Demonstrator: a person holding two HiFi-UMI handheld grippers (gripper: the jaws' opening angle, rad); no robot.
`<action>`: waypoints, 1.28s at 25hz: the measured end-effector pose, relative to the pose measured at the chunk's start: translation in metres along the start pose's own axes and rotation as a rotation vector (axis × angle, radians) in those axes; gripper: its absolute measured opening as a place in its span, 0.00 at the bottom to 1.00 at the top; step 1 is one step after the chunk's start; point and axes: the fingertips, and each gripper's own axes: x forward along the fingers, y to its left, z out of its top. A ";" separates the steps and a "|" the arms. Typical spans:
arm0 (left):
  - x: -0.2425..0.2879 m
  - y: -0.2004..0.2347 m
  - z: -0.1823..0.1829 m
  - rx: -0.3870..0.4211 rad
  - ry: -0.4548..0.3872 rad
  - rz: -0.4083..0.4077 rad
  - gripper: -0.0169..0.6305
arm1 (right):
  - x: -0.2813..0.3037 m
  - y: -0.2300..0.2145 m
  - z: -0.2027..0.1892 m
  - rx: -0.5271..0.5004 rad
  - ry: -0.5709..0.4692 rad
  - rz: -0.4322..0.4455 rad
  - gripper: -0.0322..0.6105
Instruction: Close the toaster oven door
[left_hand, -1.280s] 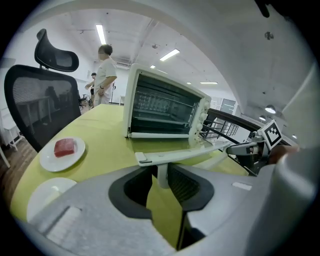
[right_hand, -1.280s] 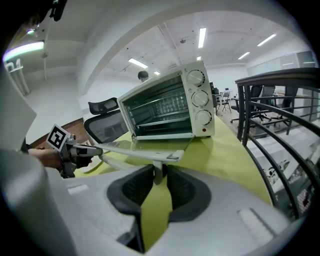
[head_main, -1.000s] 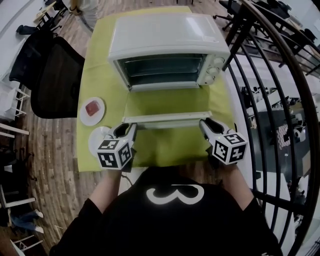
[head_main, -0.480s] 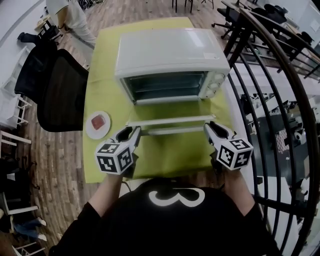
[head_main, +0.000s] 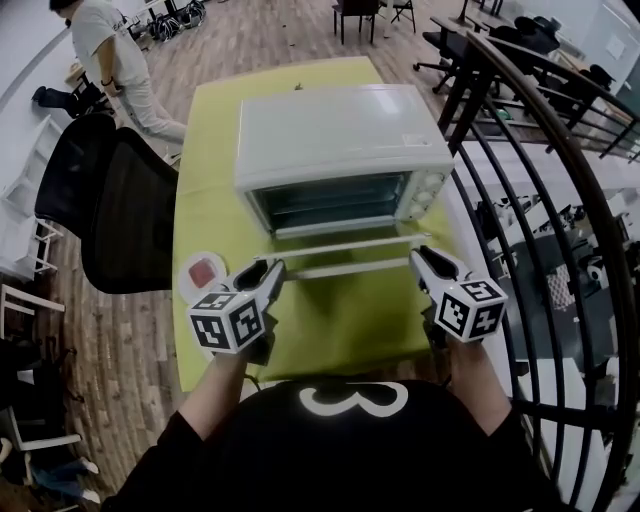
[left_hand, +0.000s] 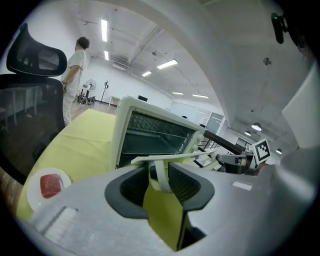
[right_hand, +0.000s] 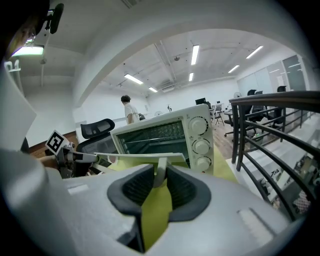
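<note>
- White toaster oven (head_main: 340, 130) stands on the far half of a table under a yellow-green tablecloth (head_main: 320, 325), its three knobs at the right of the front.
- Its door (head_main: 345, 246) is open and swung out toward the near side, so the racks inside show. From the head view it looks almost edge-on.
- A pale handle (head_main: 345, 268) runs along the door's near edge.
- The left gripper (head_main: 272, 270) is at the handle's left end. Its own view shows the dark ribbed pads drawn in on the white handle bracket, which sits between them.
- The right gripper (head_main: 420, 258) is at the handle's right end, its pads likewise closed on the bracket there (a snug fit on both sides).
- A small white plate (head_main: 188, 272) with a red piece on it lies on the cloth just left of the left gripper.
- A black office chair (head_main: 130, 220) stands left of the table, and a person (head_main: 110, 60) stands beyond it.
- A dark metal railing (head_main: 540, 200) curves along the right.
</note>
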 end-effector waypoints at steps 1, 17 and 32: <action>0.001 0.000 0.003 -0.008 -0.003 -0.006 0.20 | 0.001 0.000 0.003 -0.001 -0.003 -0.001 0.18; 0.019 0.014 0.050 -0.181 -0.039 -0.124 0.22 | 0.022 -0.003 0.055 -0.033 -0.086 -0.034 0.18; 0.046 0.034 0.087 -0.386 -0.090 -0.217 0.24 | 0.055 -0.013 0.094 -0.045 -0.150 -0.058 0.17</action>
